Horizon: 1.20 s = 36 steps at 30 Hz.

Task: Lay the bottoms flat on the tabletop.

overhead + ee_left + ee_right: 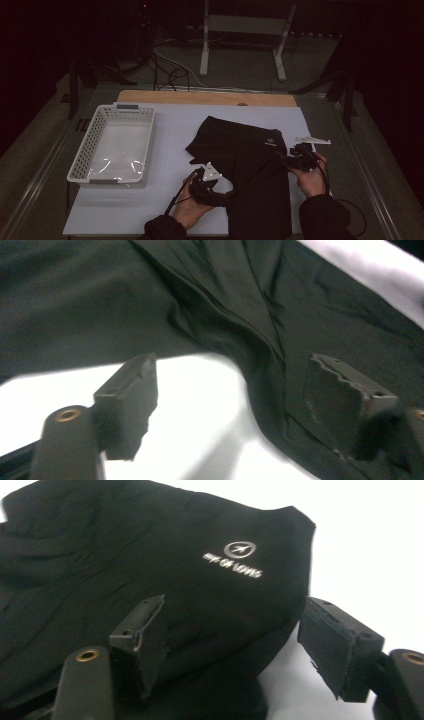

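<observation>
High view: both grippers, left gripper (196, 176) and right gripper (283, 158), stand wide over the black garment (240, 150), gripping nothing.

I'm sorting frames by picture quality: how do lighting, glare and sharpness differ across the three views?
High view: dim, the room behind nearly black, glare patches on the white basket floor. Left gripper view: soft focus, black garment folds smeared, white table overexposed. Right gripper view: sharper, garment logo partly legible, jaws slightly blurred.
</observation>
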Tool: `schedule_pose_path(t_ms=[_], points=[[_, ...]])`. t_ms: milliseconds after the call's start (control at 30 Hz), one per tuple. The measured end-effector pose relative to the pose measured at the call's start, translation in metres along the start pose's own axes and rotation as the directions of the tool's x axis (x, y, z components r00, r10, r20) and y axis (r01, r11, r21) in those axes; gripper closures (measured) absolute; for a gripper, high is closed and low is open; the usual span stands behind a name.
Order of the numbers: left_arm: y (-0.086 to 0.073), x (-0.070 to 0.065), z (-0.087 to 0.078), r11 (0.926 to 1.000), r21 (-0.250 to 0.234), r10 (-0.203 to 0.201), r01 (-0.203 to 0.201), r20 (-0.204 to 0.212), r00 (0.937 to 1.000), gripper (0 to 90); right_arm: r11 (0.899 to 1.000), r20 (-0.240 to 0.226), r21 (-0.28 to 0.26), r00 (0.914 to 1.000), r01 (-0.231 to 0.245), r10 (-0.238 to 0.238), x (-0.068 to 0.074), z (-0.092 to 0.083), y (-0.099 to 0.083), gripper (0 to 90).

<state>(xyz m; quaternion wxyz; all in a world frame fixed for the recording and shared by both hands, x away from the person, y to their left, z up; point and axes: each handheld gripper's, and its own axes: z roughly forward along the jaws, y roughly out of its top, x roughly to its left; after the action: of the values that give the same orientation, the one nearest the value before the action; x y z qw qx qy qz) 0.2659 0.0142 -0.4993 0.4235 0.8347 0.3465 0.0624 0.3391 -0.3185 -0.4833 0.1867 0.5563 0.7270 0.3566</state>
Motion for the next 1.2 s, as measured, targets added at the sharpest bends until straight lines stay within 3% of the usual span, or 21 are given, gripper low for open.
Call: schedule_pose_path(t_ms=[200, 367, 800, 900, 1133, 1200], points=[[0.003, 0.011, -0.011, 0.999, -0.041, -0.019, 0.019, -0.01, 0.9998, 15.4, 0.999, -0.052, -0.041, 0.9983, 0.024, -0.026, 0.013, -0.012, -0.012, 23.9], [0.004, 0.018, -0.018, 0.9973, -0.065, -0.036, 0.034, -0.028, 0.999, 14.8, 0.997, -0.062, -0.07, 0.9974, 0.034, -0.038, 0.019, -0.022, -0.019, 23.0], [0.002, 0.037, -0.025, 0.9978, -0.045, -0.053, 0.049, -0.101, 0.9934, 8.8, 0.99, -0.105, -0.077, 0.986, 0.122, -0.129, 0.042, -0.022, -0.03, 20.5], [0.0, 0.043, -0.028, 0.9975, -0.049, -0.058, 0.051, -0.162, 0.9851, 15.8, 0.987, -0.105, -0.081, 0.9839, 0.137, -0.145, 0.046, -0.023, -0.03, 21.0], [-0.004, 0.062, -0.025, 0.9959, -0.005, -0.089, 0.091, -0.241, 0.9665, 28.3, 0.986, -0.104, -0.084, 0.983, 0.143, -0.151, 0.047, -0.024, -0.03, 21.6], [-0.004, 0.069, -0.022, 0.9929, 0.005, -0.114, 0.119, -0.249, 0.9619, 33.9, 0.986, -0.11, -0.083, 0.9821, 0.144, -0.153, 0.047, -0.024, -0.03, 22.0]])
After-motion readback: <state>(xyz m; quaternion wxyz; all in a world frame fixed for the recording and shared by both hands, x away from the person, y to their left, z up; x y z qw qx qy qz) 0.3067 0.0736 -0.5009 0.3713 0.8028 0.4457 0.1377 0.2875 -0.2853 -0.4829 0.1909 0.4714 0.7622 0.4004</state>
